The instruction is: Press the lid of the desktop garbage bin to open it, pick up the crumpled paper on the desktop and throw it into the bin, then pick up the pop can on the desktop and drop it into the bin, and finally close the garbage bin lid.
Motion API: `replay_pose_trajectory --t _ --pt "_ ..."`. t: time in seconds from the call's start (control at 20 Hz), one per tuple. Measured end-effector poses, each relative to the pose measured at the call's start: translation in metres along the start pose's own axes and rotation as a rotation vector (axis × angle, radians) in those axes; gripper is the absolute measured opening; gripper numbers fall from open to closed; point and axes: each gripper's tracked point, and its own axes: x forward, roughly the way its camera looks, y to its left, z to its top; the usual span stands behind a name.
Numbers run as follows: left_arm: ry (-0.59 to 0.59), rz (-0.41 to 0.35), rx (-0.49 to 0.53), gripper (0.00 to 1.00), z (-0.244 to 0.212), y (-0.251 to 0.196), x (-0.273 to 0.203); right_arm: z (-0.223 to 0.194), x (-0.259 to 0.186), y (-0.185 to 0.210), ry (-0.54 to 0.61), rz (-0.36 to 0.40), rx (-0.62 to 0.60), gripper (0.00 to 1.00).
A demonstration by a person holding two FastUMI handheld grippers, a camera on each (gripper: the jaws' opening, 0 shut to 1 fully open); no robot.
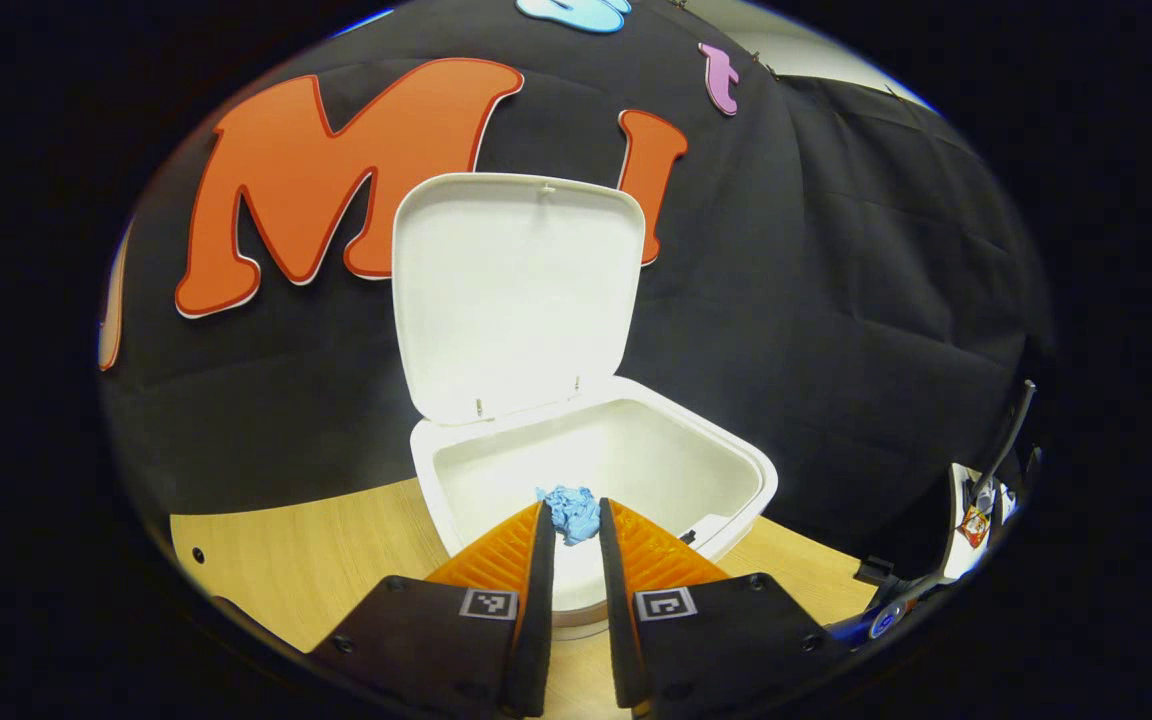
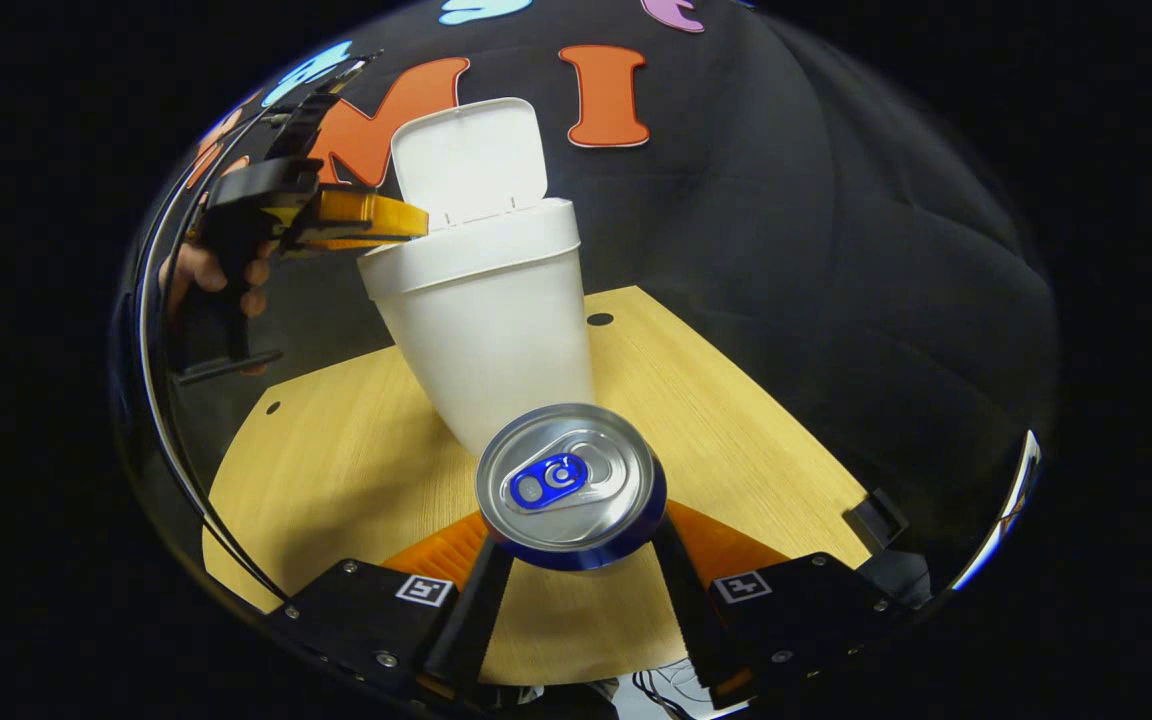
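The bin is standing open, its lid tipped up and back behind the opening, so the pressing-open part of the task reads as done.

In the left gripper view the crumpled paper is being held between the tips of the left gripper: both fingers are being pressed in on it from either side. The paper is being carried just over the near rim of the bin, with the white hollow of the bin lying straight ahead of the fingertips. It is judged that the paper is about to be let go into the bin, and that this step is in its last part but not finished, since the paper is being gripped and has not dropped. In the right gripper view that same gripper, with the hand holding it, is being seen at the bin's rim.

In the right gripper view the can is standing upright on the worktop, between the fingers of the right gripper. The fingers are spread either side of the can's base; whether they are touching it cannot be told, so a firm hold is not claimed. The bin is standing just beyond the can.

Left, as judged: the paper's release, the can's lifting and dropping, and the closing of the lid.
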Motion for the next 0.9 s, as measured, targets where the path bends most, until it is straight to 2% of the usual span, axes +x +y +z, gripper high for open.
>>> replay_pose_trajectory --t 0.15,0.25,0.35,0.4,0.5,0.9 --pt "0.004 0.006 0.001 0.31 -0.001 0.001 0.004 0.016 -0.003 0.000 -0.027 0.010 -0.010 0.80" --pt "0.000 0.008 0.002 0.46 0.000 0.002 0.002 0.027 -0.006 0.000 -0.043 0.012 -0.025 0.80" --pt "-0.008 0.005 0.010 0.65 0.003 0.002 -0.002 0.039 -0.005 -0.002 -0.058 0.009 -0.043 0.79" --pt "-0.014 0.009 0.014 0.80 0.005 0.003 -0.003 0.047 -0.004 -0.002 -0.071 0.009 -0.053 0.80" --pt "-0.024 0.015 0.013 0.94 0.007 0.006 -0.008 0.065 -0.003 -0.002 -0.099 0.009 -0.079 0.80" --pt "-0.061 0.067 -0.001 0.97 0.005 0.029 -0.044 0.104 -0.012 0.010 -0.163 0.059 -0.155 0.79"
